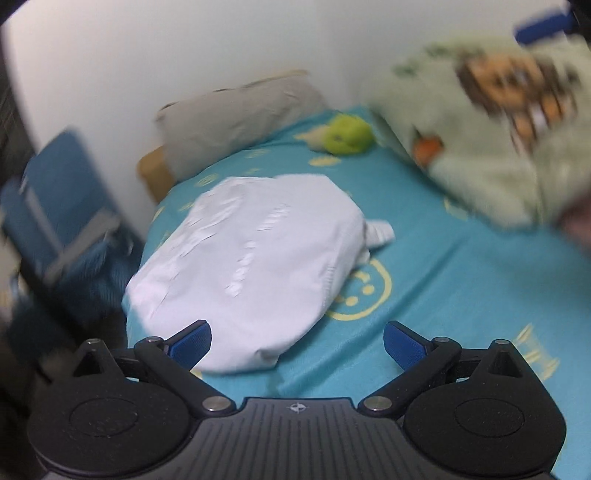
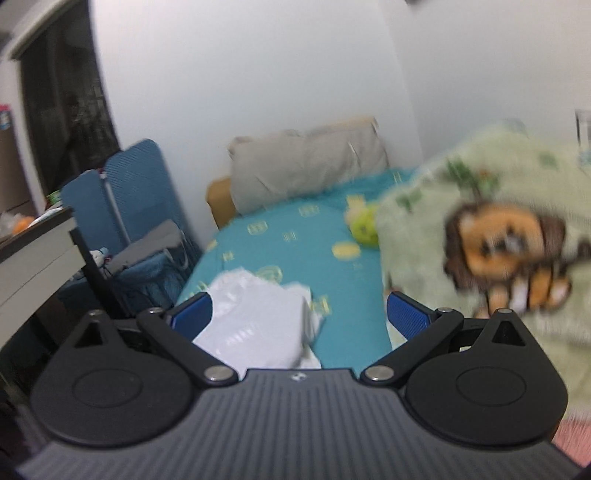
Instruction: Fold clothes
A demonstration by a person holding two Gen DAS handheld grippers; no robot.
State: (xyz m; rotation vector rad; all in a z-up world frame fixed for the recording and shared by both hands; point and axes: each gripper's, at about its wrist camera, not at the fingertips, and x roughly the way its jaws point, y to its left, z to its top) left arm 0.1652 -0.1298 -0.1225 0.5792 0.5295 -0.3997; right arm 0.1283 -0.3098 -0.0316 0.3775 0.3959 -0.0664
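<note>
A folded white garment lies on the teal bed sheet near the bed's left edge, with a small white piece sticking out on its right. My left gripper is open and empty just above the garment's near end. In the right wrist view the same white garment lies just ahead of my right gripper, which is open and empty. A blue finger of the right gripper shows blurred at the top right of the left wrist view.
A pale green blanket with a lion print is bunched on the bed's right side. A grey pillow and a green plush toy lie at the bed's head. A blue folding chair and a desk stand left of the bed.
</note>
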